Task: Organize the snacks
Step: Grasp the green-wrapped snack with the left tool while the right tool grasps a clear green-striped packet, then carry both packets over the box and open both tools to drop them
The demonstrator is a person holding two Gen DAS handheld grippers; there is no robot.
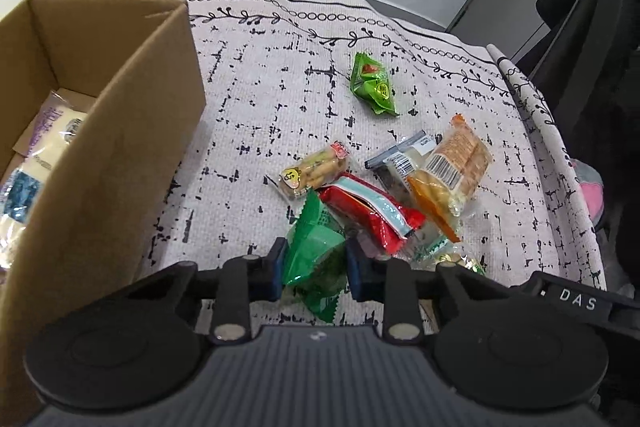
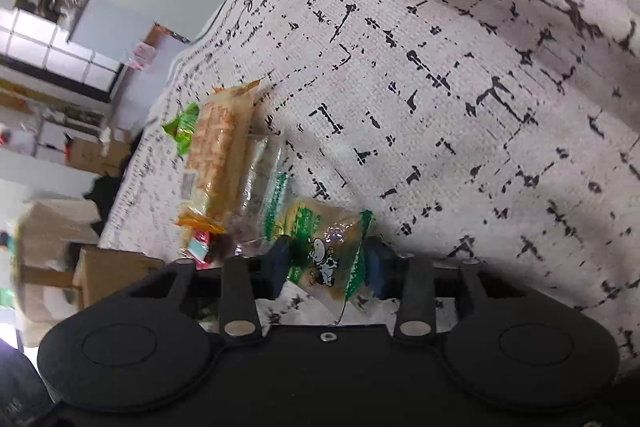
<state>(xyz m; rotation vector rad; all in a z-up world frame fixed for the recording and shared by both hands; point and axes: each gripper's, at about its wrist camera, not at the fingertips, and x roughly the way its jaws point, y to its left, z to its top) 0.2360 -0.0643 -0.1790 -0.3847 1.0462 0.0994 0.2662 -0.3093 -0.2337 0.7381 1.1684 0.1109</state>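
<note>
- My left gripper (image 1: 316,269) is clenched on a dark green packet (image 1: 314,251), its blue pads pressing the wrapper from both sides just above the patterned cloth (image 1: 248,115) that covers the table.
- My right gripper (image 2: 329,263) grips a cow-print packet (image 2: 326,247), a clear wrapper with green ends, pinched between its blue pads close over the same cloth.
- Just beyond the dark green packet lies the loose pile: a red packet (image 1: 372,215) touching it, and a small packet of biscuit sticks (image 1: 314,169) beside the red one, on the box side.
- Toward the table's right edge, an orange cracker packet (image 1: 452,167) leans over a grey-and-white packet (image 1: 400,157); both touch the red packet.
- In the right wrist view the orange cracker packet stands just past the cow-print packet; the rest of the pile there is blurred.
- A cardboard box (image 1: 132,131) sits at the table's left edge, open, with pale wrapped snacks (image 1: 48,135) lying inside it.
- Farther on, a bright green packet (image 1: 374,85) lies alone, well apart from the pile, toward the far edge.
</note>
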